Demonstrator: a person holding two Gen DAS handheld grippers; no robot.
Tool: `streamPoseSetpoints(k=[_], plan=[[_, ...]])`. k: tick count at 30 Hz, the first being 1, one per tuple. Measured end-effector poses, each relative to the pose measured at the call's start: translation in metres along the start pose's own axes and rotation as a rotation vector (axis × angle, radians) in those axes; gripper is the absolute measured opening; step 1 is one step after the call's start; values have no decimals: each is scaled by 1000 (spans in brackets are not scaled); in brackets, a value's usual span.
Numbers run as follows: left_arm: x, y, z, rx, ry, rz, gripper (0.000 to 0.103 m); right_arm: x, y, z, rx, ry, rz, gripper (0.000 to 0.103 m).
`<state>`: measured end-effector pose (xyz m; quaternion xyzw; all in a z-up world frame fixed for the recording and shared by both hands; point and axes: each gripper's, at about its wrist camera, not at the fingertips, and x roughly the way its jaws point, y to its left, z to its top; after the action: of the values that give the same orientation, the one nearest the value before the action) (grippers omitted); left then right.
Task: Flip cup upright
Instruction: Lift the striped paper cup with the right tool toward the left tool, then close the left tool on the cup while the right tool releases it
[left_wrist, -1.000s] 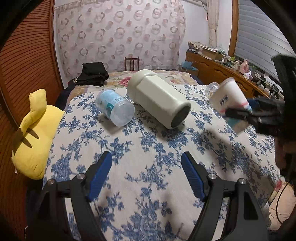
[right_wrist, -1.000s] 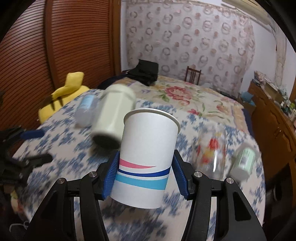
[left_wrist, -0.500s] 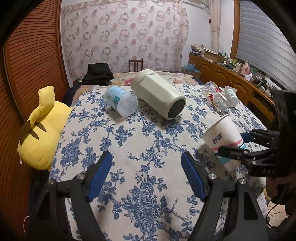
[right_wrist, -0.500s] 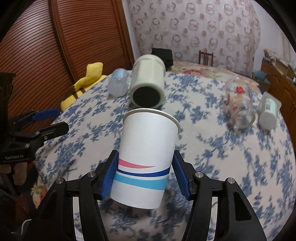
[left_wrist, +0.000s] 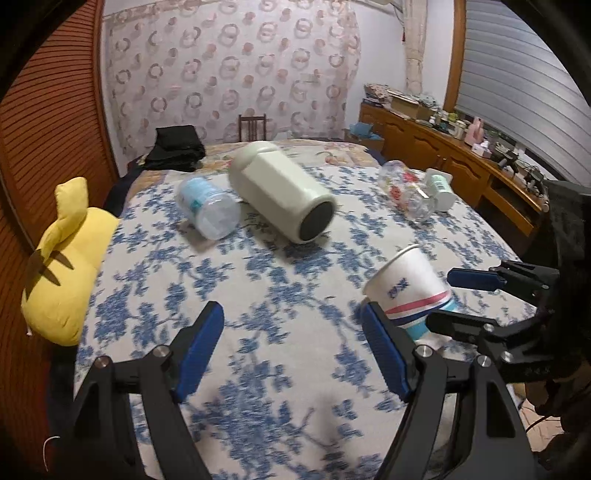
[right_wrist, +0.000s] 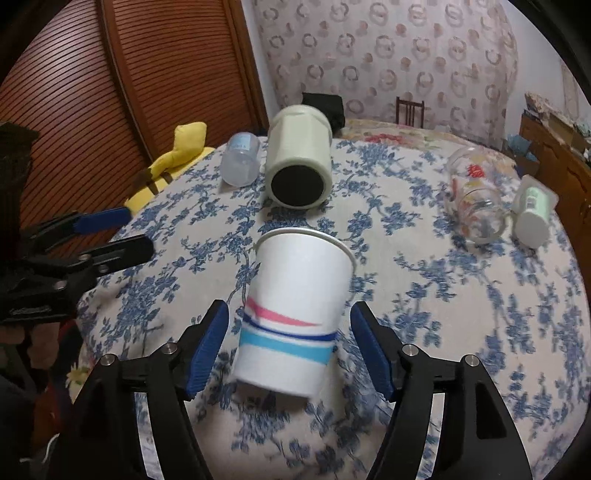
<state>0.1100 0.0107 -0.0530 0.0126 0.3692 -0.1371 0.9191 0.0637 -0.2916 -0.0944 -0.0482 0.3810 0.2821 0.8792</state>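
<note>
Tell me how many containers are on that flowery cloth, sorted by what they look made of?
Paper: 1, the striped cup
Clear glass or plastic: 2, the bottle and the printed glass
Opaque, material unclear: 2, the big cream jug and the small pale green tub
Total: 5

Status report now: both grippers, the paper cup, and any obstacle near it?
Right gripper open around paper cup. Cup mouth-up on bed, tilted. Left gripper open, empty. Nothing close by.
</note>
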Motion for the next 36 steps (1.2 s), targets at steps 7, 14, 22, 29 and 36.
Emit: streamPoseSetpoints(k=[7,14,22,29,36], plan=[[14,-33,15,17,49,-59,77,-45,-33,-20,12,-51,-62,71],[32,-67,31,37,108,-75,77,-62,-70,-36,66,-74,-122,72],[55,-86,37,50,183,-43,77,-70,-82,-44,100,-100,-129,72],[70,-83,36,-9,241,-96,77,-68,-85,-46,109,-101,-123,72],[89,-82,27,-76,318,-153,77,-67,-85,-49,118,-100,-122,72]])
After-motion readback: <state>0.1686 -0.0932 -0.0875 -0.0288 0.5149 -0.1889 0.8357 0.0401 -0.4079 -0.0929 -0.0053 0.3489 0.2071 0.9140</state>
